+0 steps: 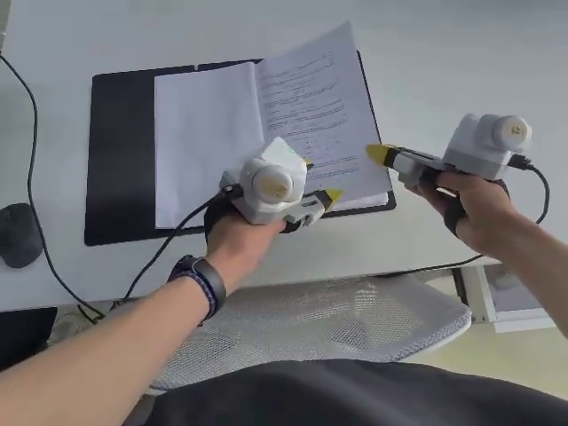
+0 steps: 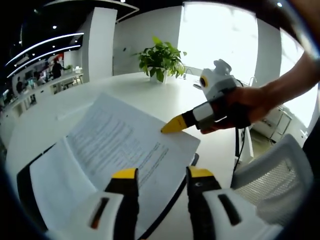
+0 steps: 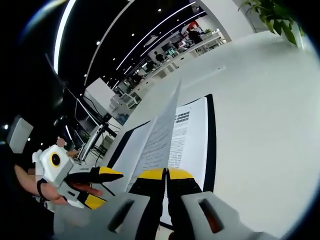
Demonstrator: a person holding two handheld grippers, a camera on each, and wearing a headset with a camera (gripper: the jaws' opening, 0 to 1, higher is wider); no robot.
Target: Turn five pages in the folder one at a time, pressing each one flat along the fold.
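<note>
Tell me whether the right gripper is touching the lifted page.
Touching. In the right gripper view, the lifted page runs down into the shut yellow tips of the right gripper. The left gripper view shows that tip on the sheet's edge.

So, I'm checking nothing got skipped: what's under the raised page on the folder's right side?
Another printed page lies flat beneath the raised page, on the black folder. Its inner part near the fold is covered by the raised sheet, as is anything below it.

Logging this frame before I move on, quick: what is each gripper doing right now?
Left gripper: open, holding nothing.
Right gripper: shut, apparently on the edge of the lifted page.
</note>
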